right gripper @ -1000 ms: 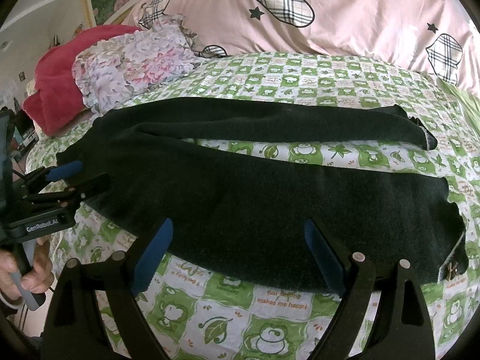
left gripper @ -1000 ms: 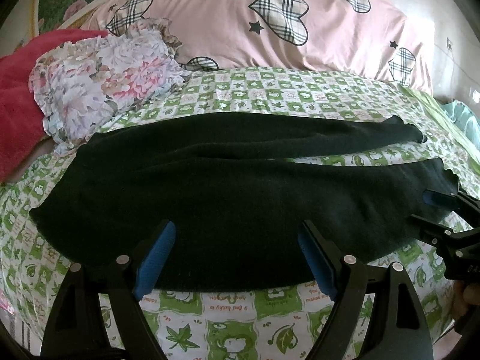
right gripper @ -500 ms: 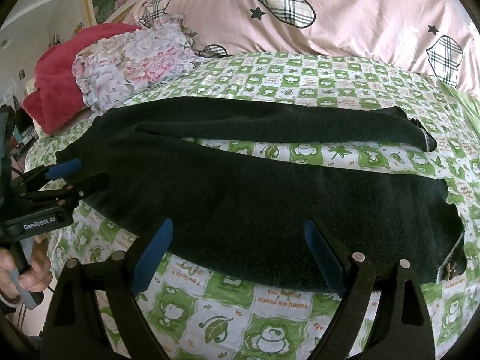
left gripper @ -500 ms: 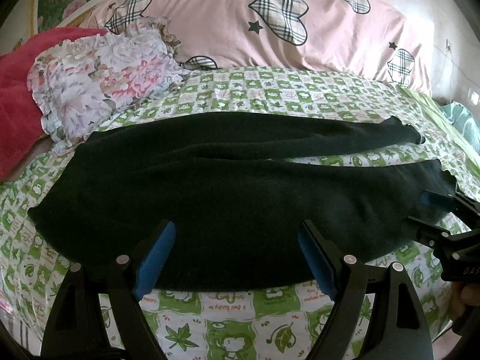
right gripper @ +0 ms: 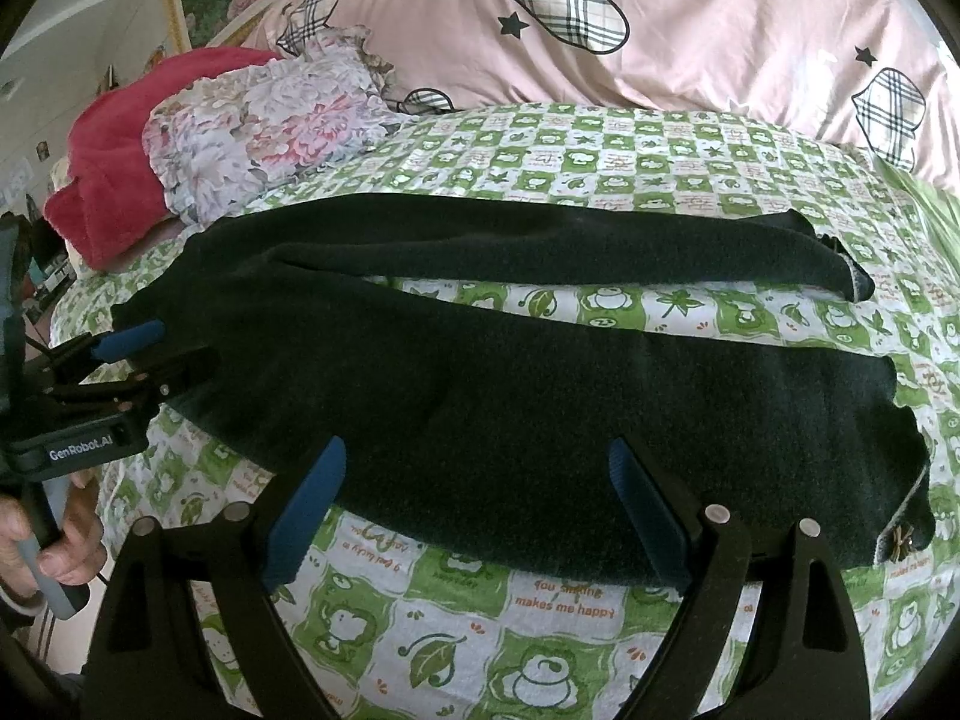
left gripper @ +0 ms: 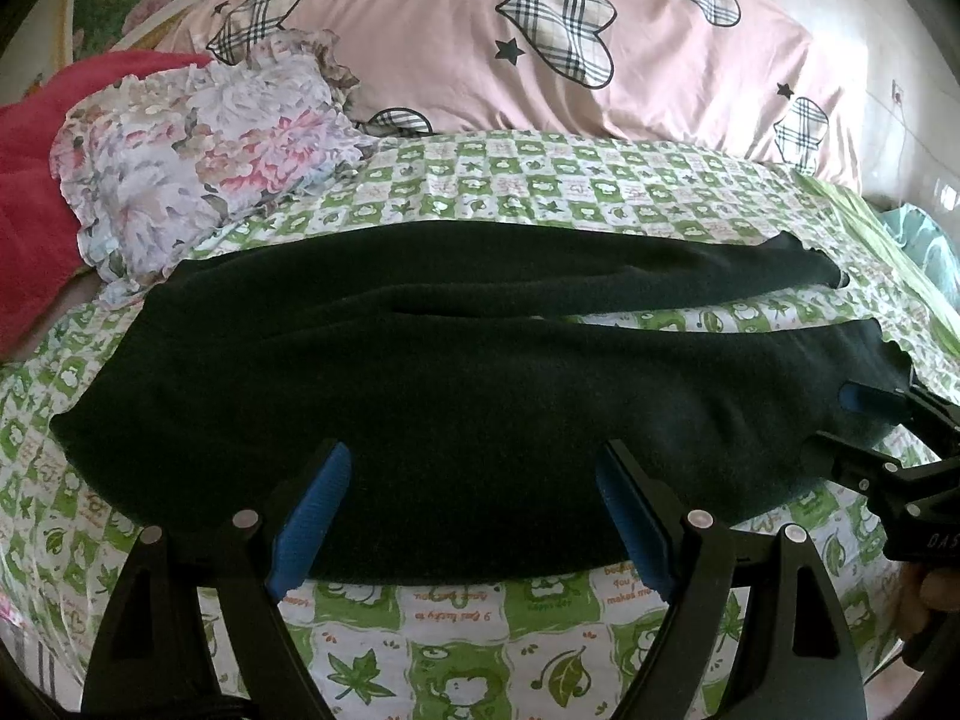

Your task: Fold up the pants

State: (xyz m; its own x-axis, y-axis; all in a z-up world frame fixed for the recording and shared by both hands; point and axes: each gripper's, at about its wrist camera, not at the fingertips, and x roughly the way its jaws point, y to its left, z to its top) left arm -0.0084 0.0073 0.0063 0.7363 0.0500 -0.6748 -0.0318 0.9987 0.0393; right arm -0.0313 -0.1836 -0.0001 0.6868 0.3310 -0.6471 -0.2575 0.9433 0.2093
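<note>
Nearest the lens in the left wrist view, the left hand-held gripper (left gripper: pixel 471 510) stands wide apart, its blue pads (left gripper: pixel 312 516) poised over the near edge of the dark pants (left gripper: pixel 456 372) with nothing pinched between them. The right hand-held gripper (right gripper: pixel 474 516) is likewise spread wide, its jaws released above the near hem of the same leg; whether the pad tips brush the fabric cannot be told. Each hand-held gripper also shows at the edge of the other's view: the left one at the waist end, held in a person's hand (right gripper: pixel 57 546), the right one at the cuff end.

The pants lie flat across the bed (left gripper: pixel 456 618), spread lengthwise on the green-and-white patterned sheet, waist to the left, cuffs to the right. The two legs part towards the right, a wedge of sheet showing between them. A small metal ornament (right gripper: pixel 900 540) sits at the near cuff corner.

Farther back a floral pillow (left gripper: pixel 198 162) lies just beyond the waist end, a red blanket (left gripper: pixel 30 180) beside it, and a pink quilt (left gripper: pixel 570 48) with plaid hearts runs along the far side.

Against the earlier frames nothing has shifted: both hand-held grippers hold the same place and spread, and the pants lie the same.
</note>
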